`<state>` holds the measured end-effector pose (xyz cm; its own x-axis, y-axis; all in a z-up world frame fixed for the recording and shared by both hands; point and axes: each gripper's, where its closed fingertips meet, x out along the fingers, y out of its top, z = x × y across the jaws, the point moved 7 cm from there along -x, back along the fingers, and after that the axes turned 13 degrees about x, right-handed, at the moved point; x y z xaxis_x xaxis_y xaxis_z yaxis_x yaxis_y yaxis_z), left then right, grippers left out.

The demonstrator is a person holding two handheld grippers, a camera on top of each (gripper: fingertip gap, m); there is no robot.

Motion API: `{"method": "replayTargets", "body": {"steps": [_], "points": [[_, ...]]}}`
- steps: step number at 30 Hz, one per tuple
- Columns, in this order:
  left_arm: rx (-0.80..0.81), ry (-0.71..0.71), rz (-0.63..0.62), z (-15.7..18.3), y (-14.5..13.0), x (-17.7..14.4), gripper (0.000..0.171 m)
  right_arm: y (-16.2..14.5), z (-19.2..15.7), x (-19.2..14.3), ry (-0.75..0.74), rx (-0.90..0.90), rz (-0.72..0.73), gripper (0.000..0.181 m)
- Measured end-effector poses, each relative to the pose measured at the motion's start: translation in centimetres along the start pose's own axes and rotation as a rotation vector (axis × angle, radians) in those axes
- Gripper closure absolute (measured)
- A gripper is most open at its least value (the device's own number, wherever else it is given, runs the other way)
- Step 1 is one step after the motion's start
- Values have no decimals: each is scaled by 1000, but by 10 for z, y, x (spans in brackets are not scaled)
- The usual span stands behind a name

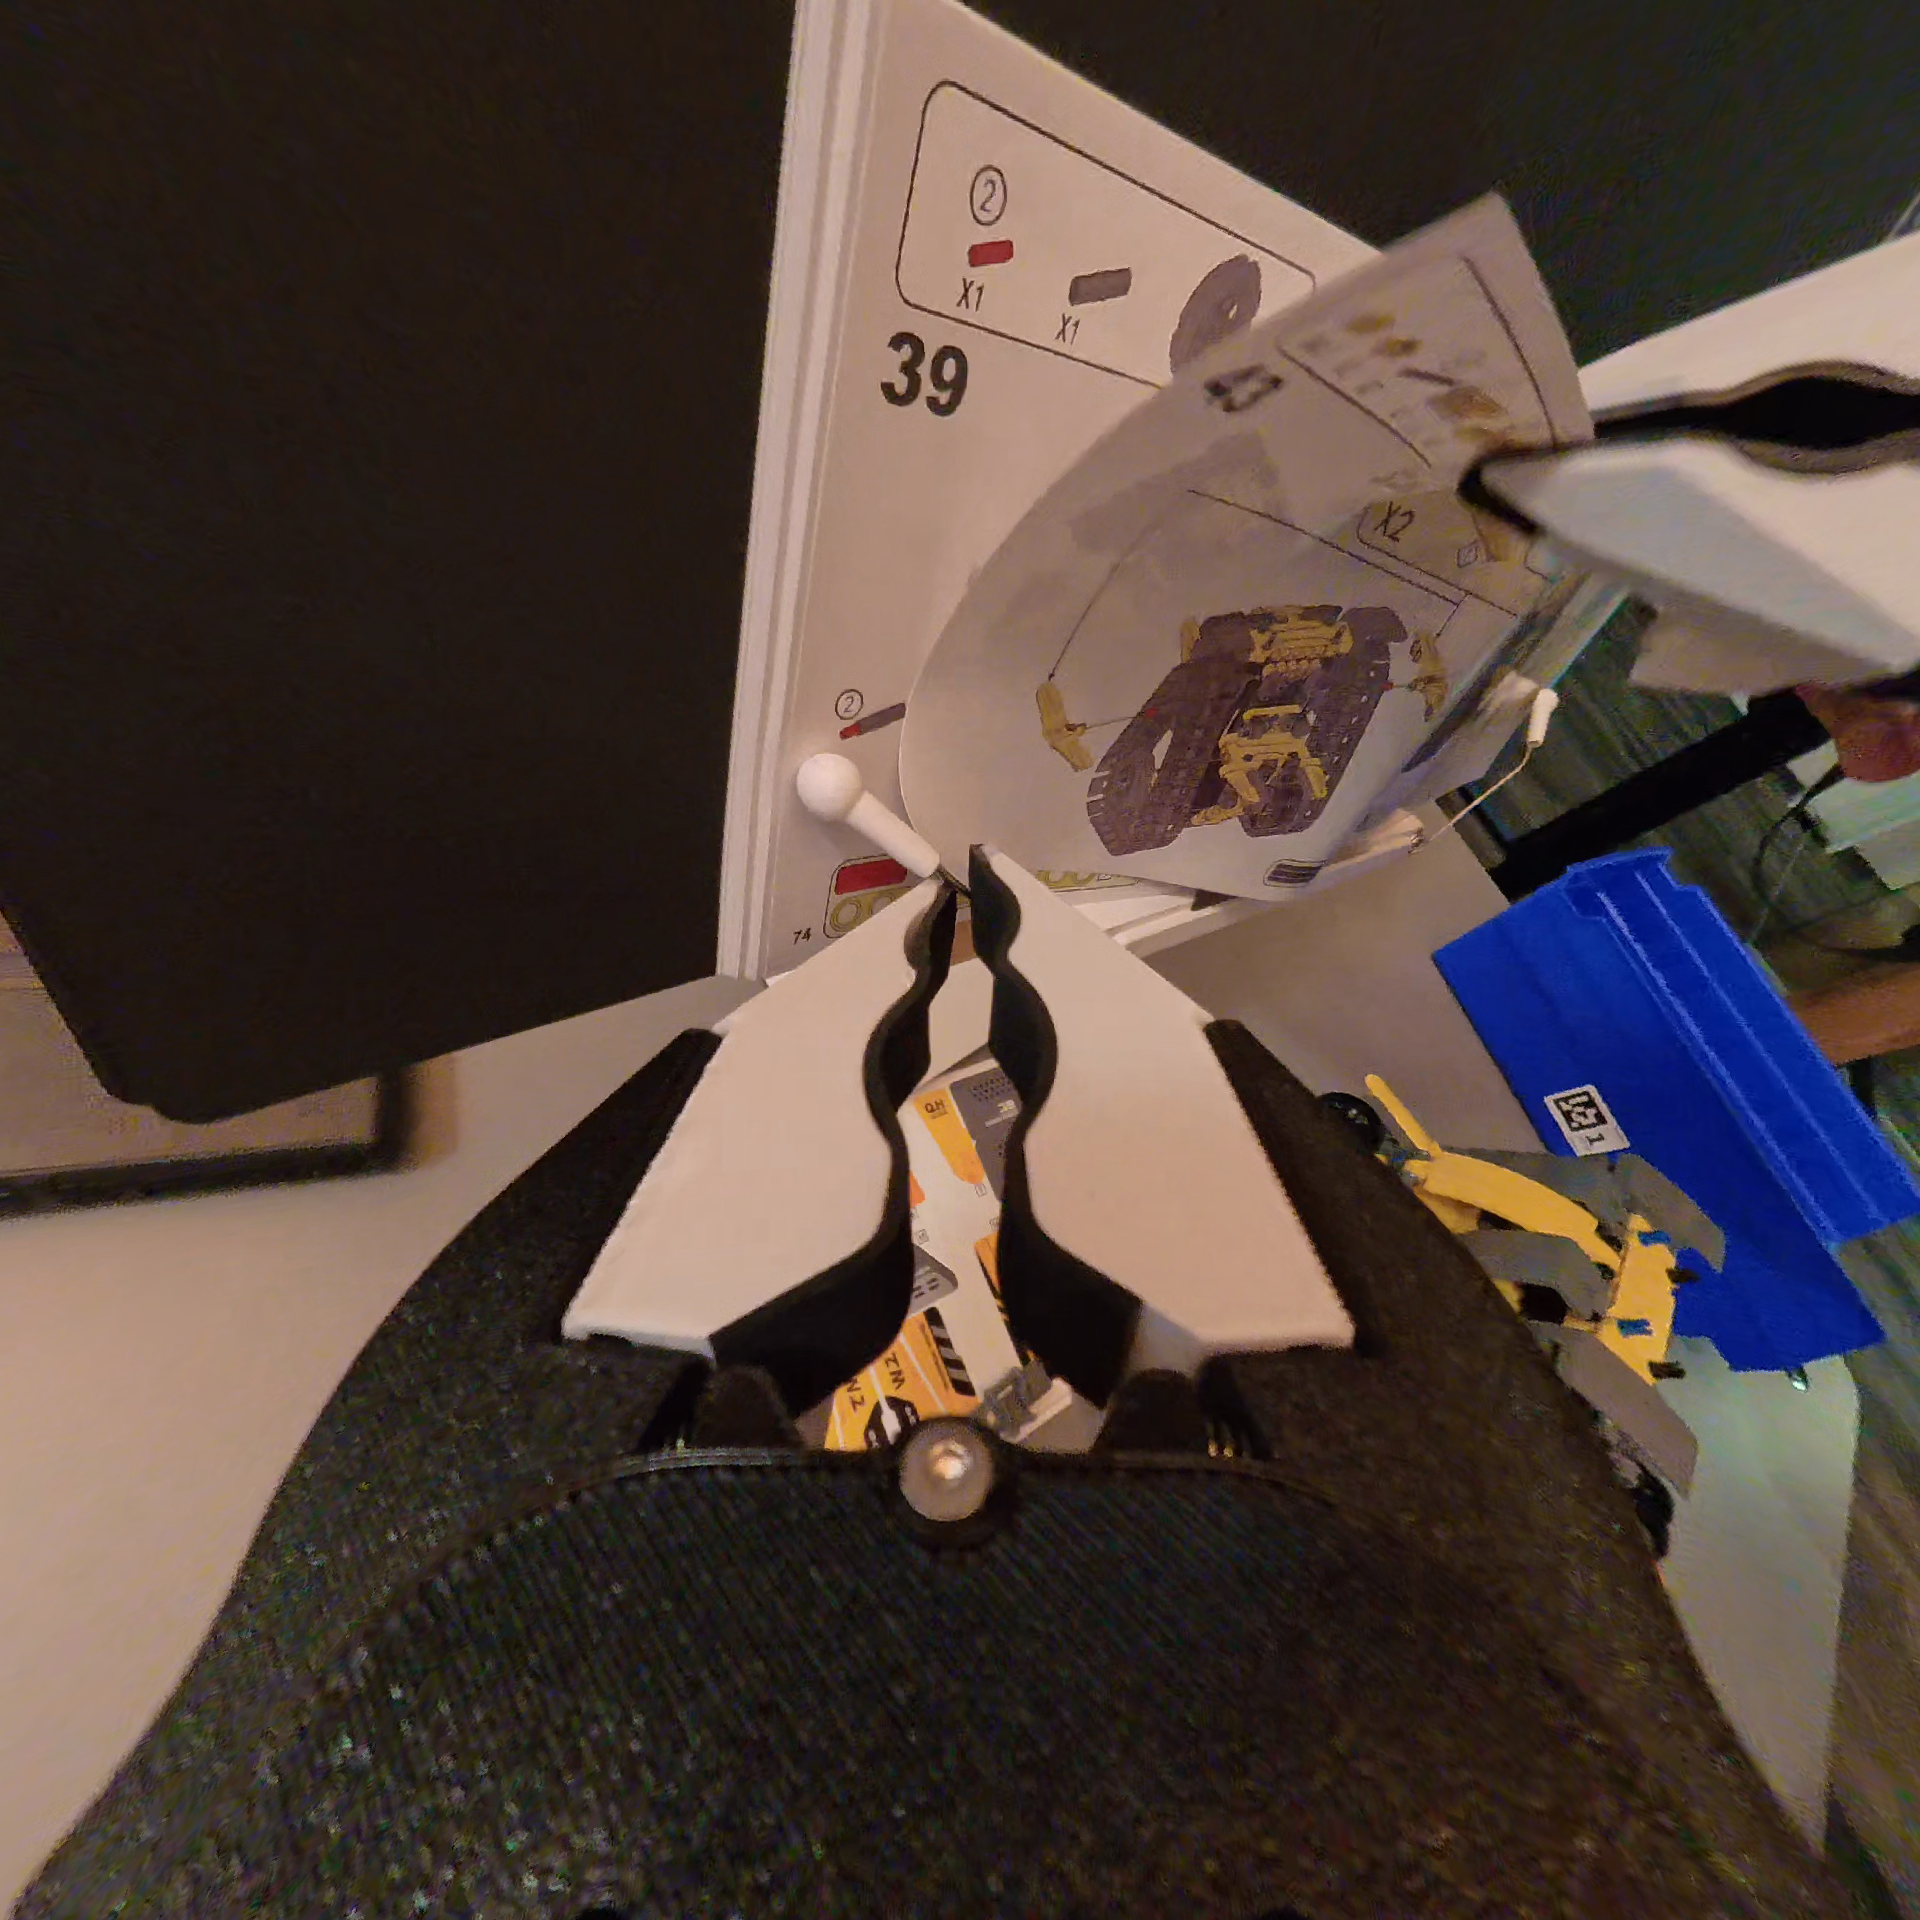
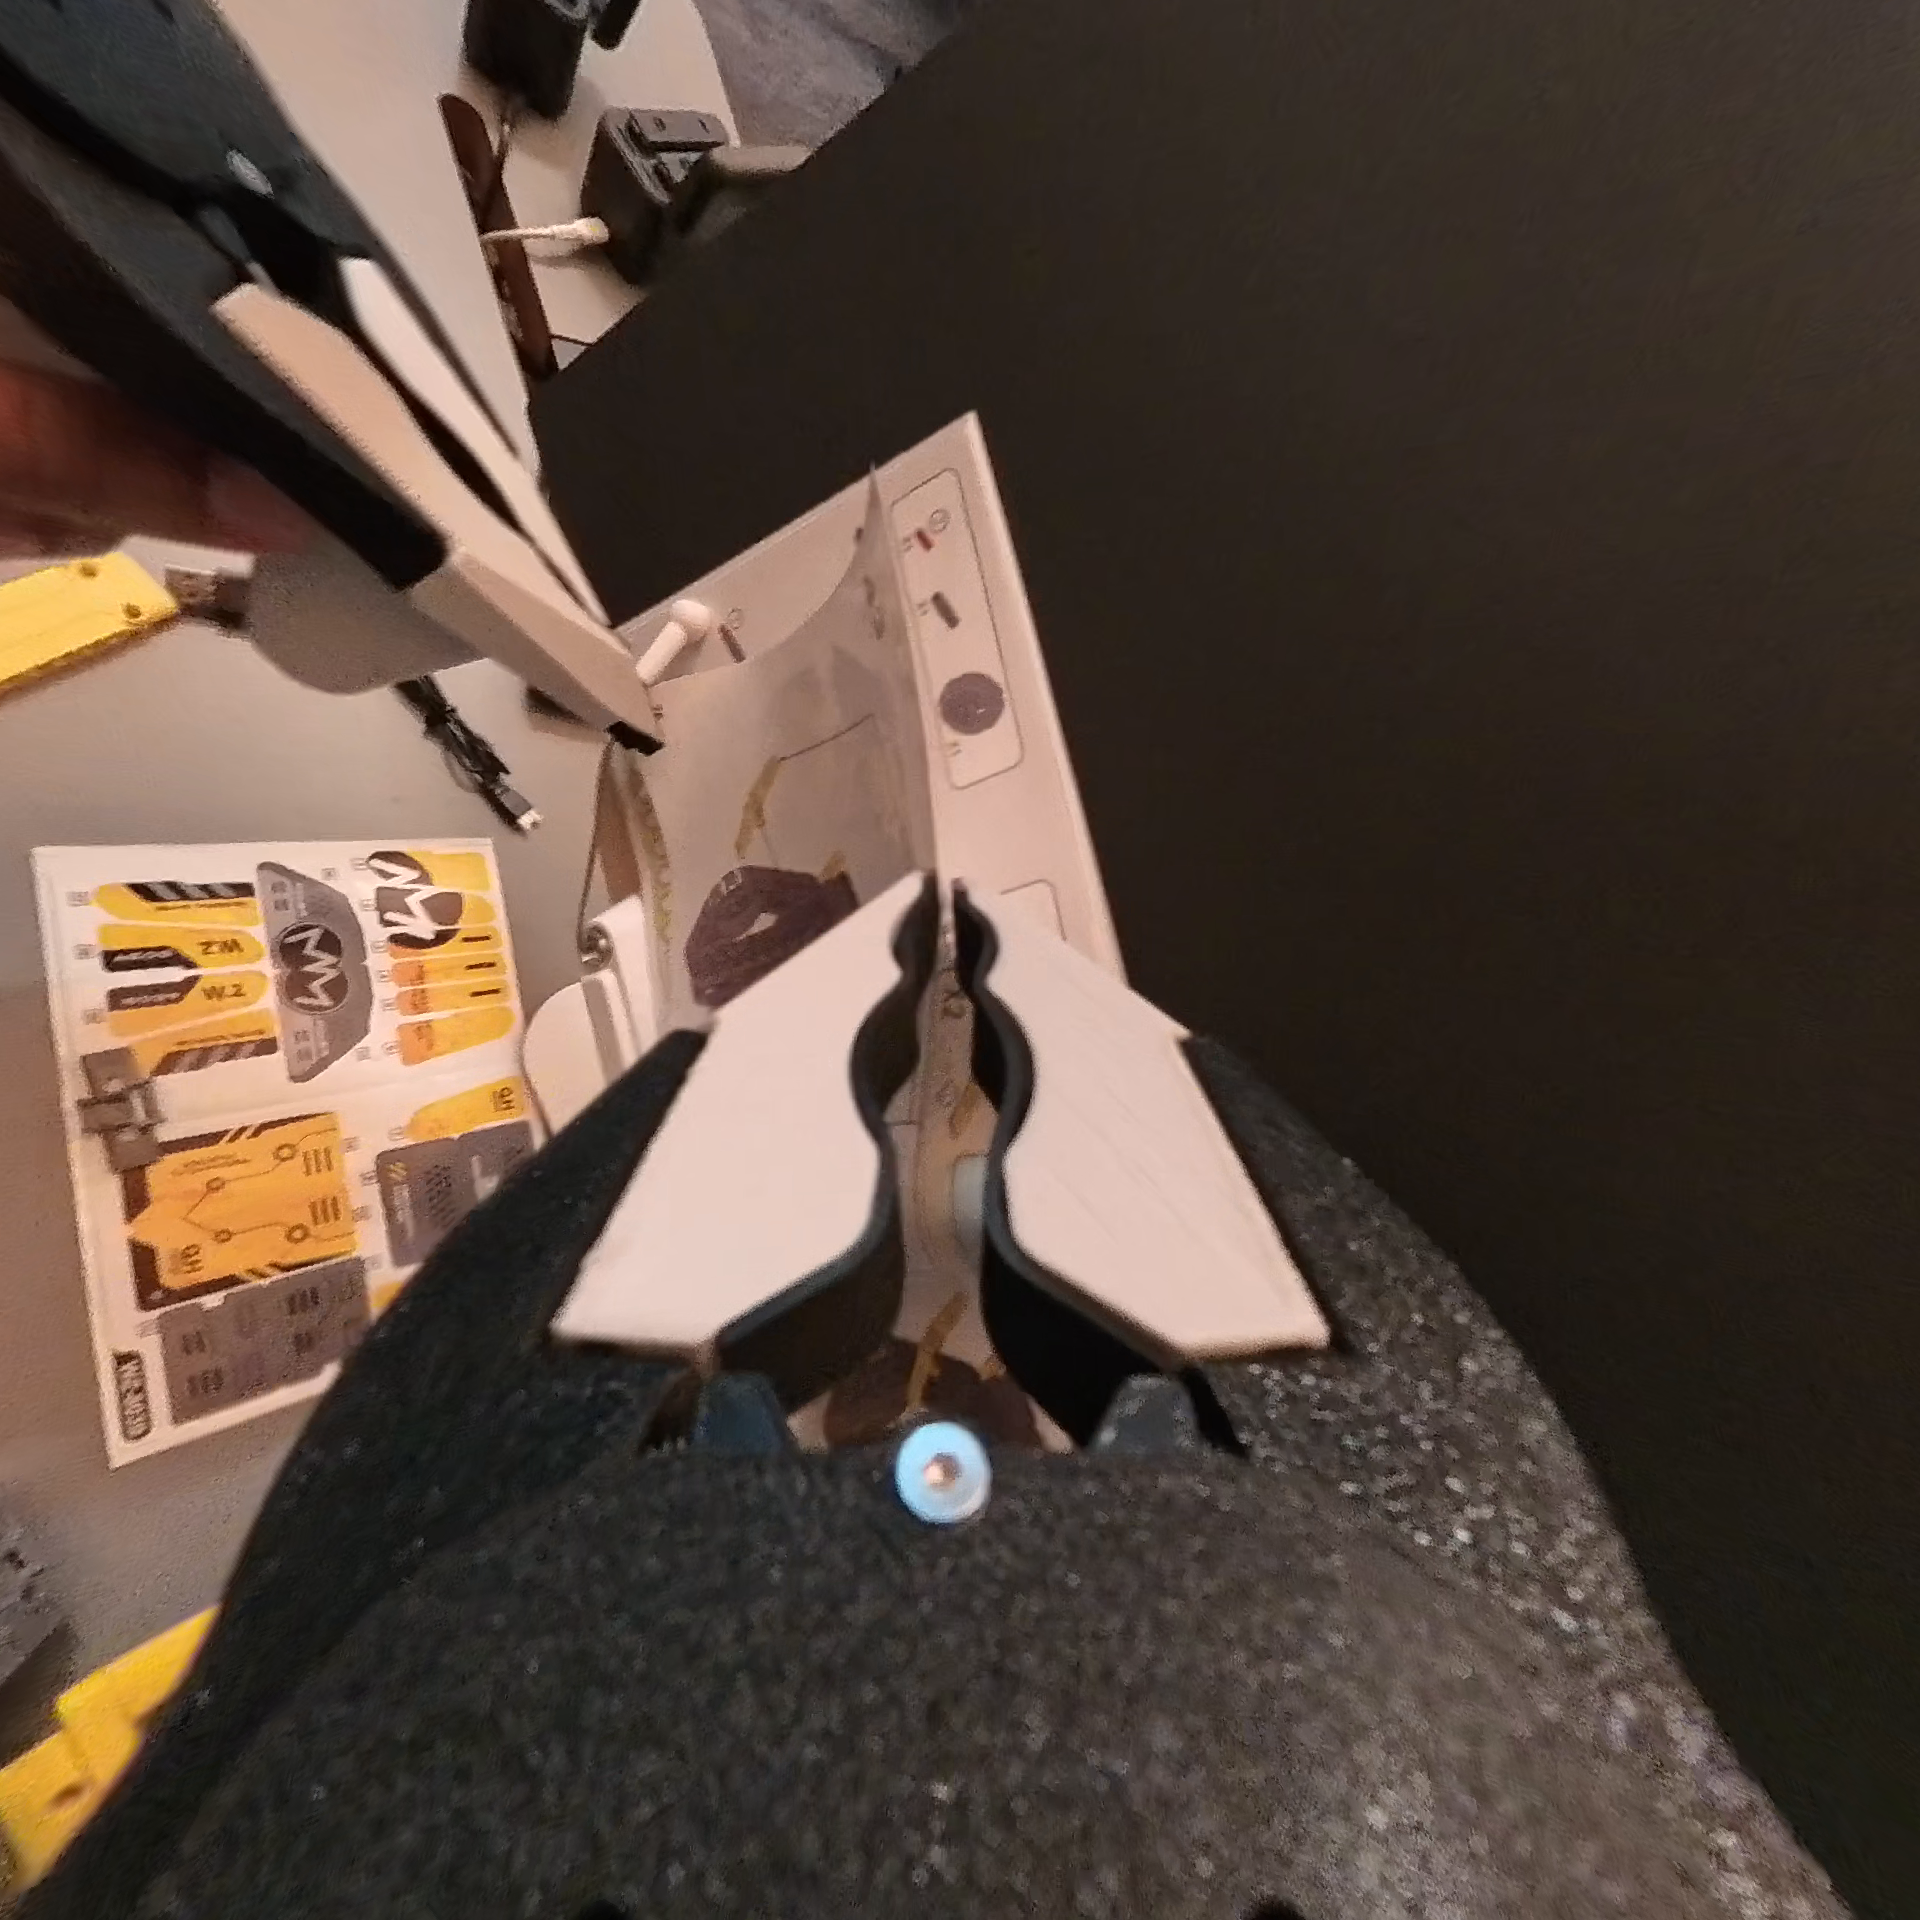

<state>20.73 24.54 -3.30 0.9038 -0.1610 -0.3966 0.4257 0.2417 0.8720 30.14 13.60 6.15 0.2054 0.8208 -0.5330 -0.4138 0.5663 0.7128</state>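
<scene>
An open instruction booklet (image 1: pixel 862 499) stands upright on a white stand against a black panel. My left gripper (image 1: pixel 958 883) is shut at its tips on the stem of the stand's white ball-ended page-holder peg (image 1: pixel 831 784), at the booklet's lower left corner. My right gripper (image 2: pixel 940 904) is shut on the edge of one booklet page (image 2: pixel 790 769) and holds it lifted and curled away from the booklet. In the left wrist view that curled page (image 1: pixel 1195 644) and the right gripper (image 1: pixel 1486 488) show at upper right. In the right wrist view the left gripper (image 2: pixel 636 727) sits beside the peg (image 2: pixel 673 636).
A yellow and grey sticker sheet (image 2: pixel 281 1122) lies flat on the light table left of the stand. A blue bin (image 1: pixel 1662 1091) and a yellow and grey brick model (image 1: pixel 1538 1247) sit to the right. The black panel (image 1: pixel 312 520) fills the space behind the booklet. The left gripper's tips are roughly 11 cm from the right gripper's.
</scene>
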Motion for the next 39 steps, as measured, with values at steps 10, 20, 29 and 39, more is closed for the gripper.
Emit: {"method": "replayTargets", "body": {"steps": [10, 20, 29, 39], "points": [[178, 166, 165, 10, -12, 0, 171, 2, 12, 4, -22, 132, 59, 181], [321, 314, 290, 23, -16, 2, 171, 3, 16, 7, -138, 166, 69, 181], [326, 330, 438, 24, -8, -18, 171, -2, 15, -5, -208, 220, 167, 181], [377, 380, 346, 29, -17, 5, 153, -4, 8, -13, -258, 208, 195, 181]]}}
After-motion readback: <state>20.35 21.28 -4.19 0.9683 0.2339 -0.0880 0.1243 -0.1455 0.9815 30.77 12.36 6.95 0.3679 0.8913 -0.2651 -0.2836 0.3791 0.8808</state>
